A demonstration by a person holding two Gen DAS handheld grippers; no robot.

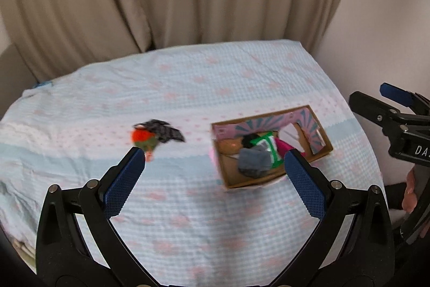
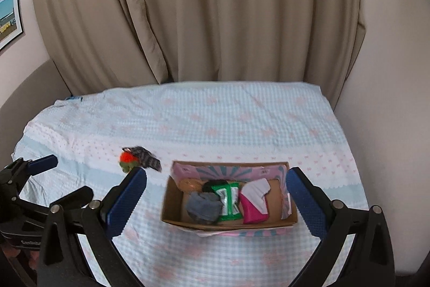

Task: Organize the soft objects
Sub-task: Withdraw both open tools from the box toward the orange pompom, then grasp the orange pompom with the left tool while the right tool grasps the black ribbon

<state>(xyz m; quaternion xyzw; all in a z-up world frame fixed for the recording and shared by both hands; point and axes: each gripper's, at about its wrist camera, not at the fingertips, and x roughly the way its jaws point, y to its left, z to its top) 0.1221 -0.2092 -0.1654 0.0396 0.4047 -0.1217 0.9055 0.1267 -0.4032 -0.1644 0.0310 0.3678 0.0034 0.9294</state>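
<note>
An open cardboard box [image 2: 172,206] with pink and teal flaps lies on the bed; it also shows in the left wrist view [image 1: 223,174]. Inside lie a grey cloth [image 2: 203,206], a green packet [image 2: 228,202], a pink and white item [image 2: 254,203] and an orange-brown item [image 2: 189,184]. An orange and green plush [image 1: 143,139] with a dark patterned cloth [image 1: 166,133] lies on the bed left of the box; both show in the right wrist view [image 2: 129,160]. My left gripper [image 1: 215,155] is open and empty above the bed. My right gripper [image 2: 216,174] is open and empty above the box.
The bed [image 2: 242,120] has a light blue checked cover with pink marks. Beige curtains [image 2: 201,18] hang behind it. A wall [image 2: 389,98] runs along the right side. A framed picture [image 2: 9,18] hangs at the left.
</note>
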